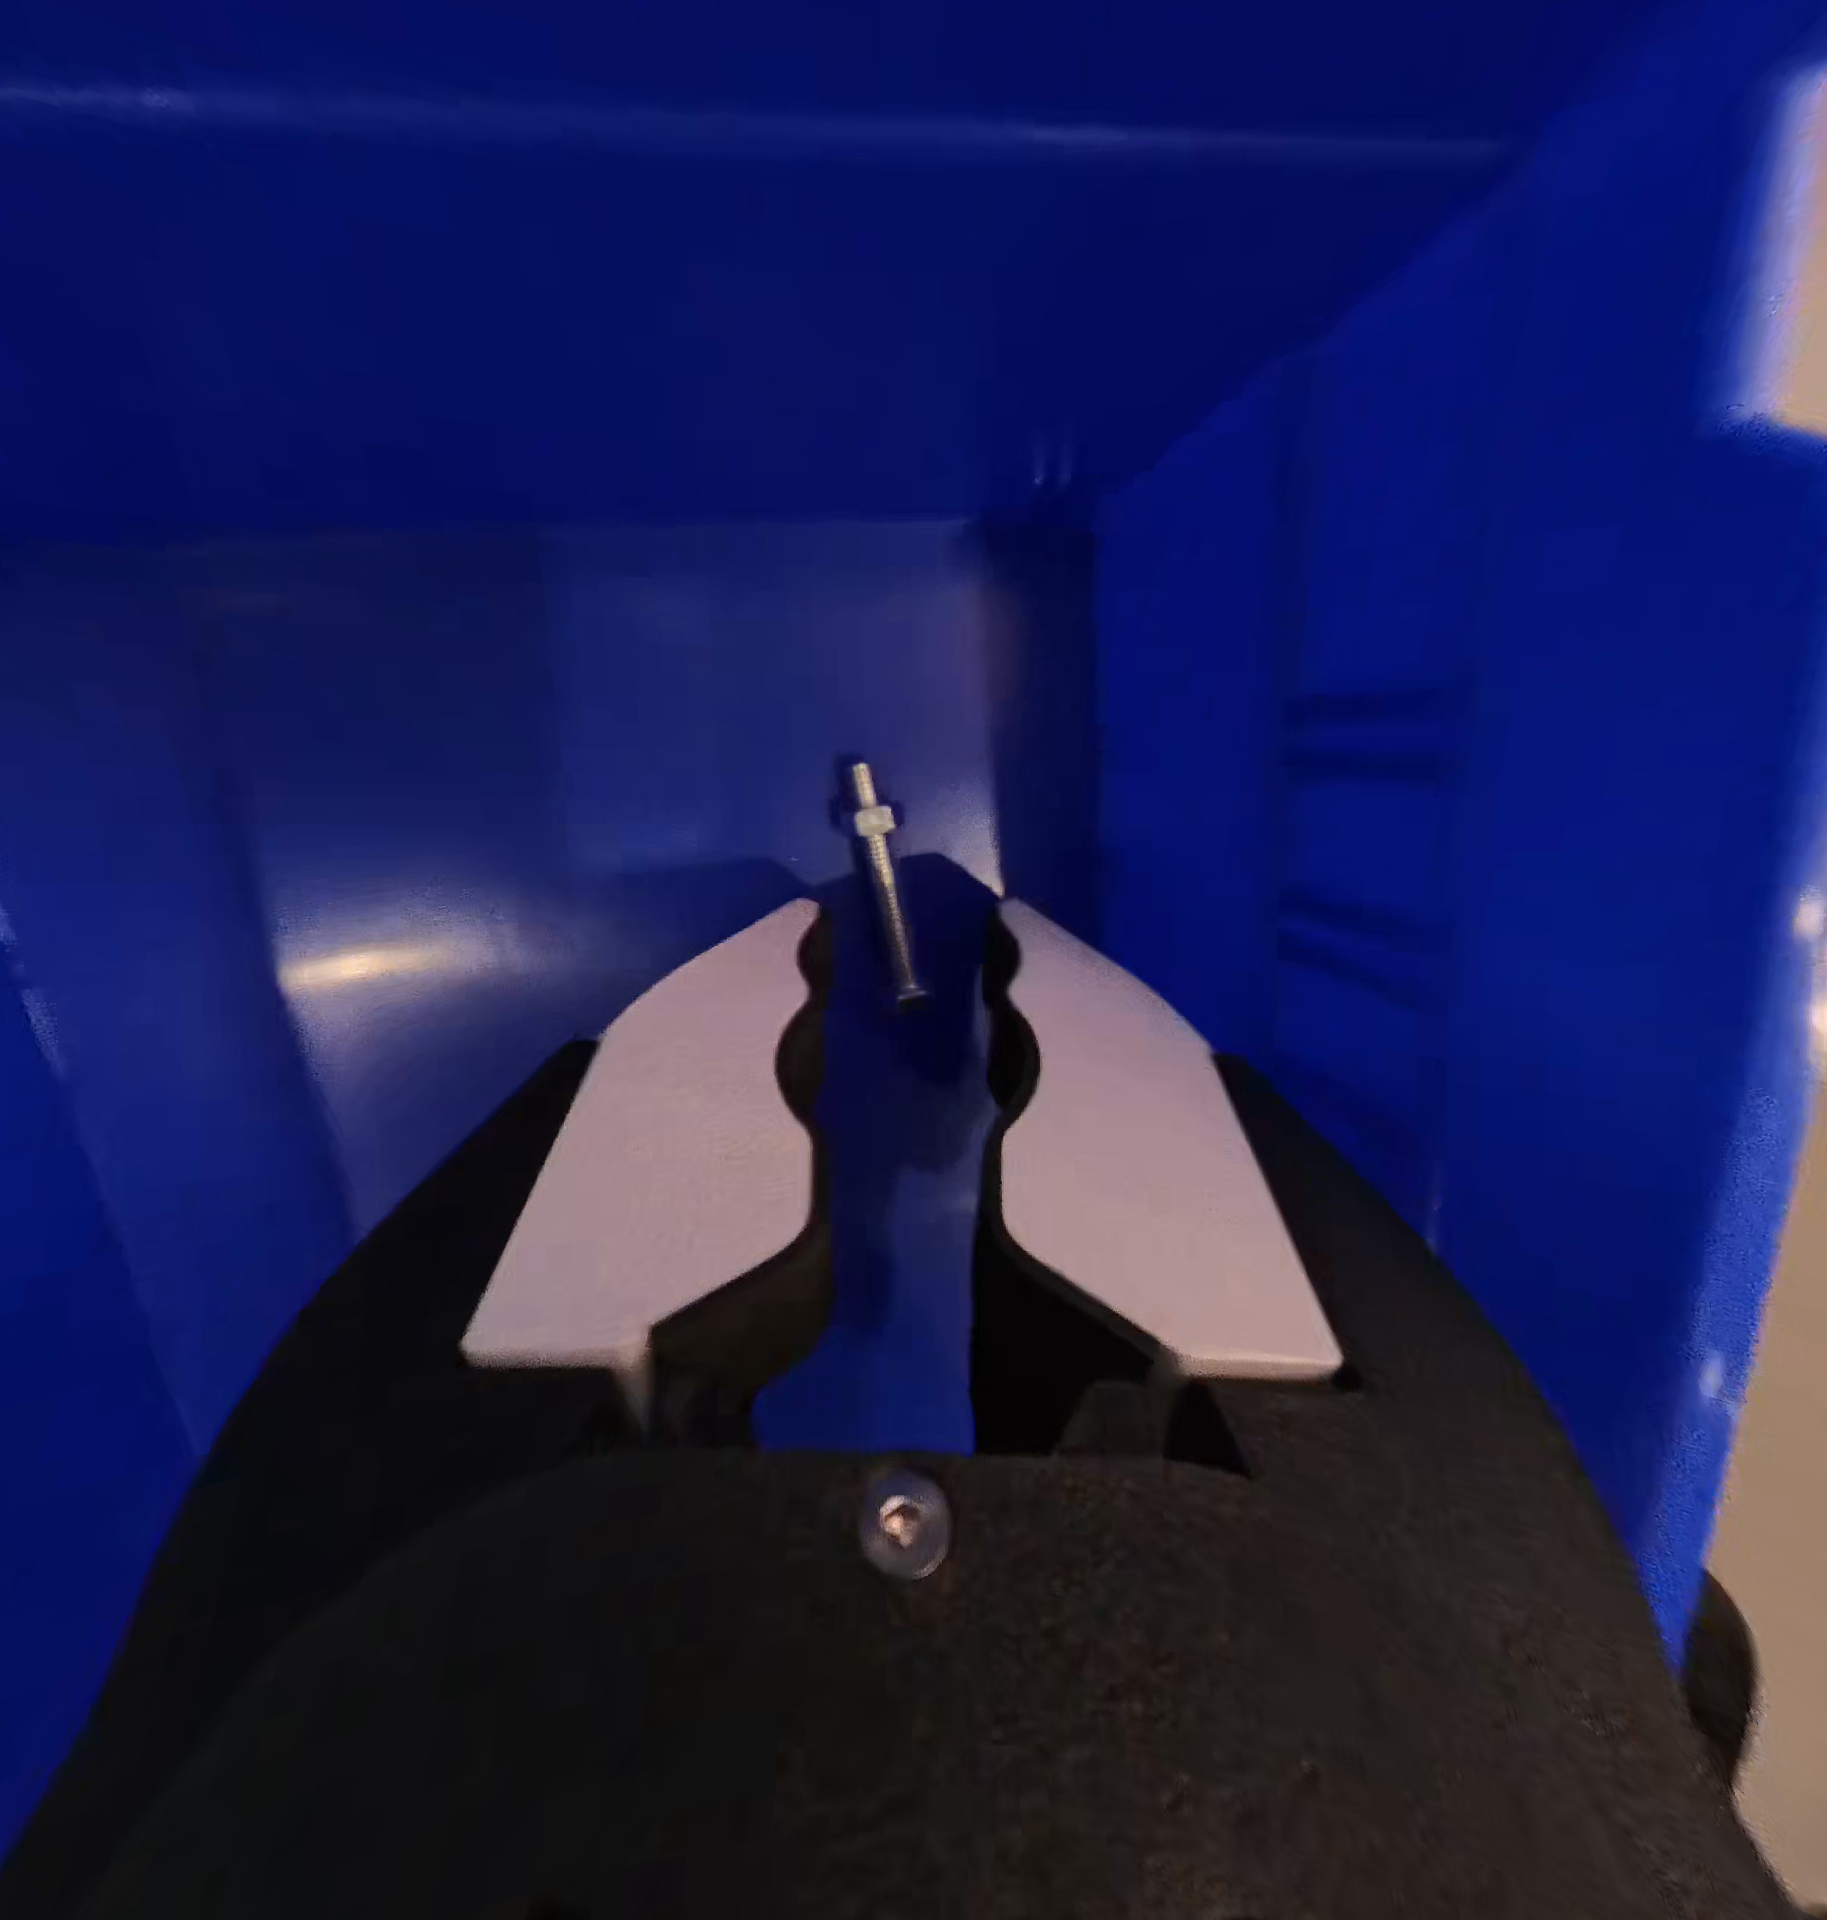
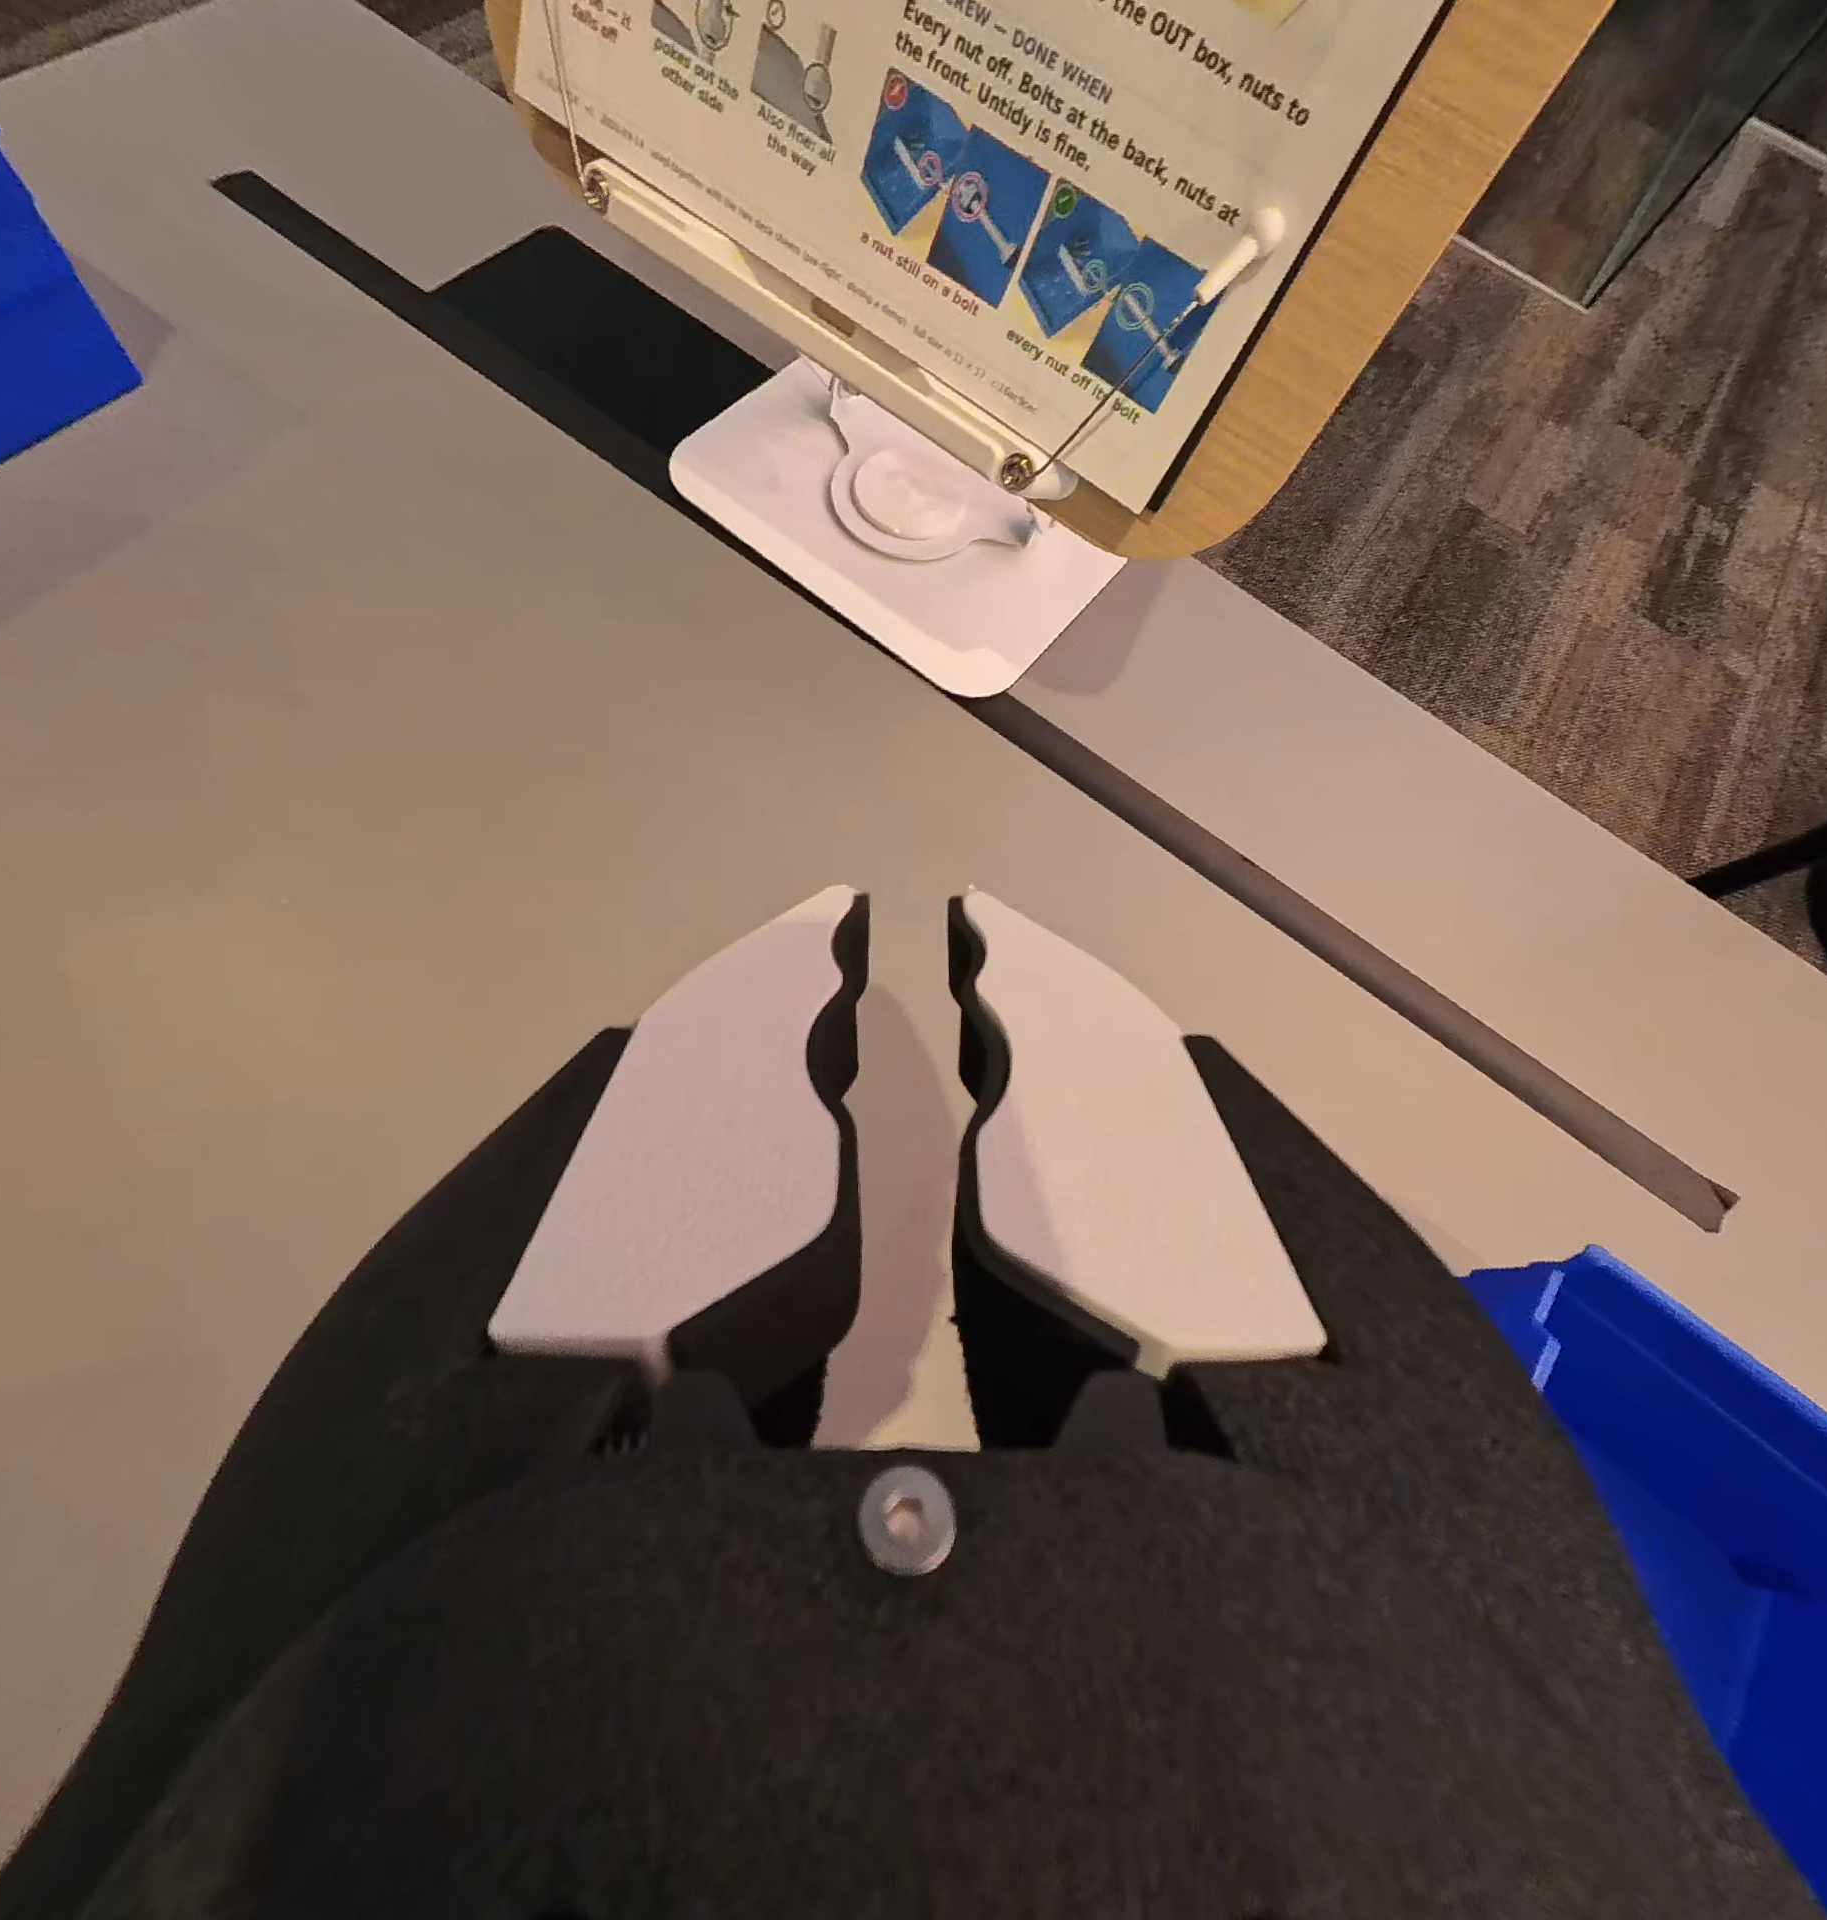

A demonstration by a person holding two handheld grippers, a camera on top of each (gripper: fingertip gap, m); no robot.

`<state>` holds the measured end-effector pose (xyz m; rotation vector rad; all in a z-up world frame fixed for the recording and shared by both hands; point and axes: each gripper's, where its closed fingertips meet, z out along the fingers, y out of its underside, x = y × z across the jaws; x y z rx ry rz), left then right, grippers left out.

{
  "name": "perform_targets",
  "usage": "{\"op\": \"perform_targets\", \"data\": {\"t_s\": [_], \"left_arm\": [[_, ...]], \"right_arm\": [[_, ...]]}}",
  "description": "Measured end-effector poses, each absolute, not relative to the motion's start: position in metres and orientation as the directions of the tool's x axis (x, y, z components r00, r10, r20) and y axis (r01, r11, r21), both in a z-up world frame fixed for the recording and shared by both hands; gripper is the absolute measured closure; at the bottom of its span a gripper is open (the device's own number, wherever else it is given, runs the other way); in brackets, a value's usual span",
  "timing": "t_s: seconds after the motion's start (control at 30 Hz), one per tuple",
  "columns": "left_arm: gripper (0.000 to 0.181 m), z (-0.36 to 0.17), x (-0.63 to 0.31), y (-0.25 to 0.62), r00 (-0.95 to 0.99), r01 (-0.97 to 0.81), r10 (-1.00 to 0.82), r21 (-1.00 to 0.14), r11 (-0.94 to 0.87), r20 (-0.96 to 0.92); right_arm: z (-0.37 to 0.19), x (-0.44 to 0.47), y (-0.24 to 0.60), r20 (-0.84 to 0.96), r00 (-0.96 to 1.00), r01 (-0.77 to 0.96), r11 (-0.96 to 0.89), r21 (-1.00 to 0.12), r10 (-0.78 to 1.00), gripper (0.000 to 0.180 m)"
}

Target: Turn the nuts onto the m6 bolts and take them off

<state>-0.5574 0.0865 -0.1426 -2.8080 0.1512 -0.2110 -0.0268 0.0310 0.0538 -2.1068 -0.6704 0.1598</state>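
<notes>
Left gripper (image 1: 909, 904) nearest lens: jaws parted, gripping nothing, poised inside blue bin (image 1: 369, 364). Bin fills left wrist view; walls close on both sides, right wall esp. near. Floor of bin bare apart from one item. Slight motion blur noted.

Right gripper (image 2: 909, 904) over grey surface (image 2: 369, 779), jaws released w/ narrow gap, nothing between. Idle, well apart from the work. Second blue bin (image 2: 1719, 1507) at its lower right; edge of another blue bin (image 2: 15, 312) at far left. Instruction sheet on stand (image 2: 888, 551) at back edge of surface; wording not reported.

Bolt (image 1: 883, 894) lying on bin floor, just ahead of and between left fingertips, head end toward gripper, threaded end pointing away, tilted a little left. Nut (image 1: 869, 821) threaded on, near far end of shank, some thread showing beyond it.

Judged step: pick up of bolt by left gripper, nut removal to follow.

Recommendations:
- Lower straight down, tips straddling bare shank btwn head and nut.
- Avoid clamping on nut; leave it free for right gripper to spin off.
- Rotate wrist slightly to square pads across shank.
- Close firmly; thin round shank likely to roll or slip.
- Watch clearance vs right bin wall on lift-out.
- Bring right gripper across only once bolt is held steady.
</notes>
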Motion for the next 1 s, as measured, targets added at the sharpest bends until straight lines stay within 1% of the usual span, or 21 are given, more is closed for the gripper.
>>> {"op": "perform_targets", "data": {"t_s": [0.07, 0.1, 0.2, 0.3, 0.33, 0.37, 0.4, 0.47, 0.5, 0.57, 0.63, 0.7, 0.77, 0.83, 0.9, 1.0], "left_arm": [[0.156, -0.144, -0.565, 0.091, 0.991, -0.109, -0.128, -0.317, -0.942, 0.039], [0.168, -0.145, -0.569, 0.091, 0.991, -0.129, -0.137, -0.310, -0.942, 0.003], [0.173, -0.145, -0.571, 0.090, 0.987, -0.153, -0.159, -0.317, -0.936, -0.006], [0.175, -0.142, -0.589, 0.082, 0.987, -0.163, -0.159, -0.313, -0.936, -0.037], [0.175, -0.135, -0.600, 0.080, 0.989, -0.148, -0.142, -0.340, -0.929, -0.043], [0.175, -0.121, -0.608, 0.080, 0.994, -0.108, -0.112, -0.399, -0.911, -0.013], [0.175, -0.101, -0.609, 0.082, 0.994, -0.054, -0.094, -0.478, -0.876, 0.059], [0.175, -0.041, -0.597, 0.085, 0.964, 0.055, -0.133, -0.666, -0.744, 0.229], [0.176, -0.004, -0.583, 0.083, 0.939, 0.086, -0.199, -0.753, -0.653, 0.280], [0.175, 0.068, -0.533, 0.067, 0.869, 0.064, -0.409, -0.884, -0.464, 0.278], [0.176, 0.122, -0.465, 0.040, 0.761, 0.024, -0.610, -0.949, -0.313, 0.221], [0.176, 0.158, -0.391, 0.009, 0.621, 0.006, -0.768, -0.981, -0.192, 0.154], [0.176, 0.179, -0.325, -0.017, 0.498, 0.007, -0.862, -0.994, -0.108, 0.097], [0.175, 0.187, -0.269, -0.042, 0.369, 0.024, -0.927, -0.997, -0.070, 0.074], [0.175, 0.188, -0.228, -0.060, 0.274, 0.055, -0.959, -0.996, -0.064, 0.077], [0.176, 0.178, -0.195, -0.073, 0.205, 0.085, -0.974, -0.993, -0.082, 0.098]], "right_arm": [[0.052, -0.025, 0.030, 0.149, 0.837, 0.426, -0.454, -0.782, 0.527, 0.166], [0.051, -0.024, 0.028, 0.158, 0.832, 0.438, -0.455, -0.776, 0.532, 0.166], [0.051, -0.021, 0.025, 0.176, 0.819, 0.462, -0.445, -0.768, 0.547, 0.167], [0.057, -0.018, 0.023, 0.162, 0.810, 0.449, -0.418, -0.790, 0.564, 0.167], [0.061, -0.017, 0.022, 0.144, 0.809, 0.431, -0.407, -0.805, 0.571, 0.167], [0.064, -0.016, 0.022, 0.123, 0.806, 0.411, -0.398, -0.820, 0.580, 0.167], [0.066, -0.016, 0.021, 0.103, 0.801, 0.394, -0.390, -0.832, 0.589, 0.167], [0.071, -0.014, 0.021, 0.075, 0.800, 0.358, -0.372, -0.856, 0.596, 0.168], [0.074, -0.015, 0.022, 0.066, 0.797, 0.342, -0.358, -0.869, 0.601, 0.168], [0.082, -0.027, 0.021, 0.040, 0.764, 0.314, -0.316, -0.896, 0.645, 0.168], [0.095, -0.053, 0.014, 0.014, 0.678, 0.274, -0.235, -0.933, 0.735, 0.168], [0.115, -0.086, -0.001, -0.016, 0.547, 0.194, -0.145, -0.970, 0.837, 0.168], [0.138, -0.114, -0.024, -0.036, 0.403, 0.088, -0.078, -0.993, 0.915, 0.168], [0.157, -0.131, -0.046, -0.037, 0.304, 0.000, -0.038, -0.999, 0.952, 0.168], [0.171, -0.139, -0.062, -0.010, 0.249, -0.062, 0.006, -0.998, 0.968, 0.167], [0.183, -0.142, -0.074, 0.020, 0.235, -0.109, 0.047, -0.993, 0.972, 0.164]]}}
